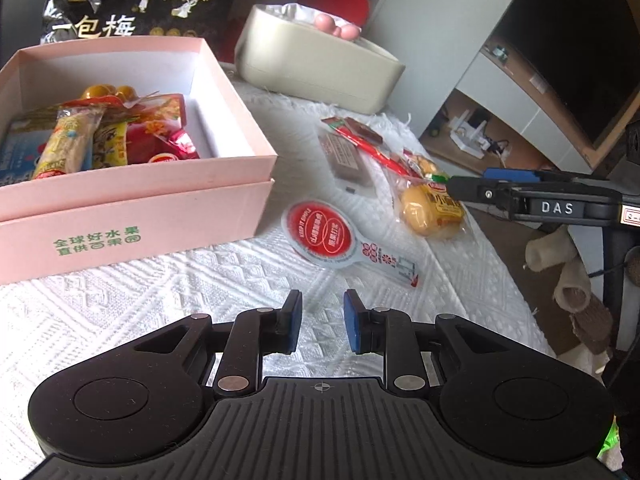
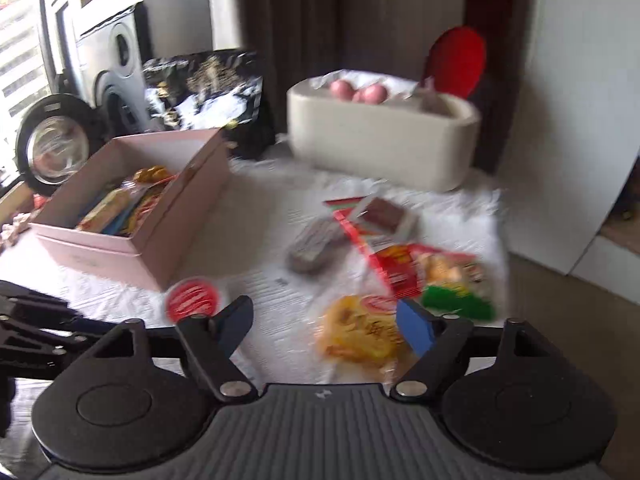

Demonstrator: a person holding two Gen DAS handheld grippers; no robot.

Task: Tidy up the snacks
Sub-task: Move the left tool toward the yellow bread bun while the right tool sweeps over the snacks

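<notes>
Snack lot, part sorted: pink box on table, loose packets to its right.

My left gripper: jaws narrow, empty, over bare cloth before the box. My right gripper: jaws wide, yellow bun packet between, untouched. Left view alone reads the red-lidded cup, tab pointing away from the box; right view blurs it. Box contents partly hidden by its wall.
</notes>
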